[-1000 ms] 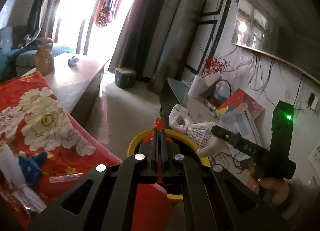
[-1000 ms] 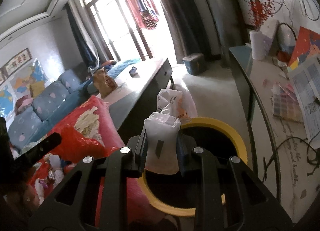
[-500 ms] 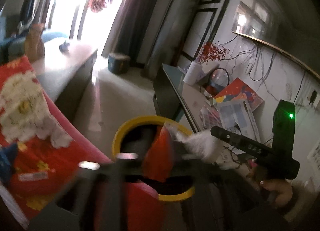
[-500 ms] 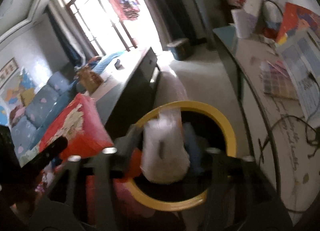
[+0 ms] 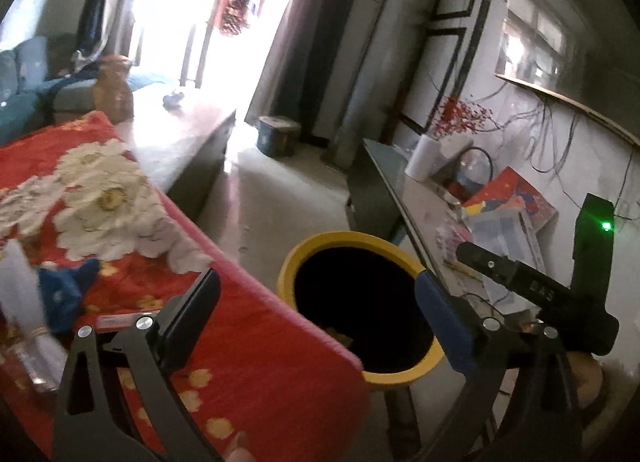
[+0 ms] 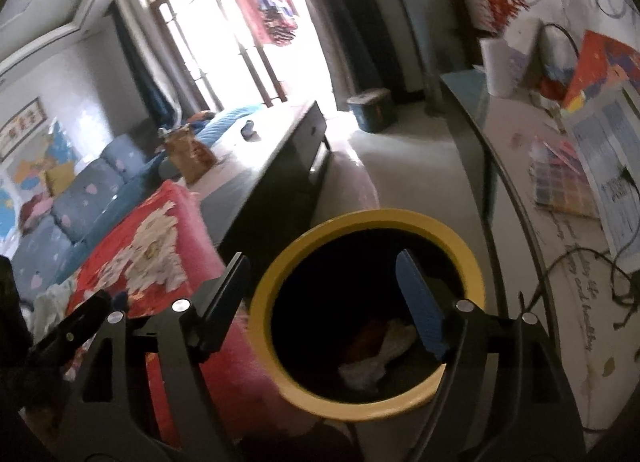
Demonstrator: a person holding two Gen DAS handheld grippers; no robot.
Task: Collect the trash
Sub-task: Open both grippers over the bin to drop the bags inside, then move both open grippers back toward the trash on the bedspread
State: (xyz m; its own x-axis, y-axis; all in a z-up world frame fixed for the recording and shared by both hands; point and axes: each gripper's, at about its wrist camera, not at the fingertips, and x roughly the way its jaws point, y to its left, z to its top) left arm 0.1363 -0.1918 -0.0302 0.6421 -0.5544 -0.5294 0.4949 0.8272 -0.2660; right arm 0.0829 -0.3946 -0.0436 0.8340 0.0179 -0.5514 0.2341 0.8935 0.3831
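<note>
Nearest in both wrist views, the jaws of the left gripper [image 5: 316,302] and of the right gripper [image 6: 324,290] are seen spread and opening further, with nothing between them; both are held over the mouth of the yellow-rimmed bin [image 6: 472,262].

Inside the bin, in the right wrist view, the trash [image 6: 380,346] is seen lying at the bottom: crumpled pale wrappers and a reddish scrap. It is judged to be light, soft and crushable, with film that may be slippery; were it to be retrieved, a bunched fold would be the place to pinch.

Just left of the bin, the corner of a surface covered by a red flowered cloth [image 5: 132,221] is seen touching or overlapping the rim. On it, toward the near left edge, a blue scrap [image 5: 68,290] and a clear wrapper [image 5: 24,302] are lying. These are judged the likely next pickups: limp, weightless, best taken at a raised crease.

Farther off, a long dark bench [image 6: 280,149] is seen, and beyond it a bright window.
</note>
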